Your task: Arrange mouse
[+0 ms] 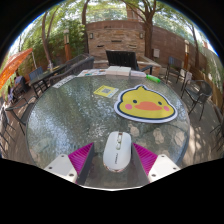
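Gripper (116,160) hovered with fingers spread wide, clasping nothing; the white mouse (117,151) lay between them with gaps either side, at the glass table's (70,115) near edge; a duck-shaped mat (146,103) lay beyond.

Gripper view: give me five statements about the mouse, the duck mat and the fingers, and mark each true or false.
1. The white mouse lies between the gripper fingers. True.
2. The mouse already sits on the duck-shaped mat. False: the mat lies beyond it on the glass table, apart from the mouse.
3. The fingers are clamped on the mouse. False: a gap shows on each side of it, and it rests on the table.
4. A yellow-and-white card lies beside the duck mat. True.
5. The scene is indoors. False: trees and patio chairs surround the table.
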A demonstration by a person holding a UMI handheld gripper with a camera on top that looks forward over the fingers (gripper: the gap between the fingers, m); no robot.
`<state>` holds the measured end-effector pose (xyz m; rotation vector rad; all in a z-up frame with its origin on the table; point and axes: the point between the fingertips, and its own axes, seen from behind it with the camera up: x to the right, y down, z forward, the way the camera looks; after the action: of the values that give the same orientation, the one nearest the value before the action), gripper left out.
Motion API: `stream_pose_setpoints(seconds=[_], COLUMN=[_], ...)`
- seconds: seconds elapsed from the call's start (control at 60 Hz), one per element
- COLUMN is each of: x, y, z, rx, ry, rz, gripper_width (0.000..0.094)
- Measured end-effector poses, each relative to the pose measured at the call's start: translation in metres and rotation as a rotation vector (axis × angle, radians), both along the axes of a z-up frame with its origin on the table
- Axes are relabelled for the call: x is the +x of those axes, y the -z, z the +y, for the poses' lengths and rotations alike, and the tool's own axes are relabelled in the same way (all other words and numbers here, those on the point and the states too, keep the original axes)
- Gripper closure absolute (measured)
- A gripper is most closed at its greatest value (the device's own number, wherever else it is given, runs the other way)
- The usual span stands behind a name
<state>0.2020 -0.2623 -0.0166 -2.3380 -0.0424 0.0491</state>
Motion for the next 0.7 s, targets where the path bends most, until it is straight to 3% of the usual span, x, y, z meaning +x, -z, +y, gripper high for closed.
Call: stream_pose_setpoints(seconds=[0.1,0.417,0.55,0.7], x=[0.008,0.000,-0.034,-0.041], y=[0.002,-0.011,-0.090,-0.213], z=[0.002,0.004,0.015,0.074], rx=[0.005,-0.018,0.086,0.293], ry=[-0.006,-0.060,-0.140,-0.188], rz=[-0.039,-0.080,-0.018,0.072], gripper_width=[0.0421,0.0567,0.0569,0.0571])
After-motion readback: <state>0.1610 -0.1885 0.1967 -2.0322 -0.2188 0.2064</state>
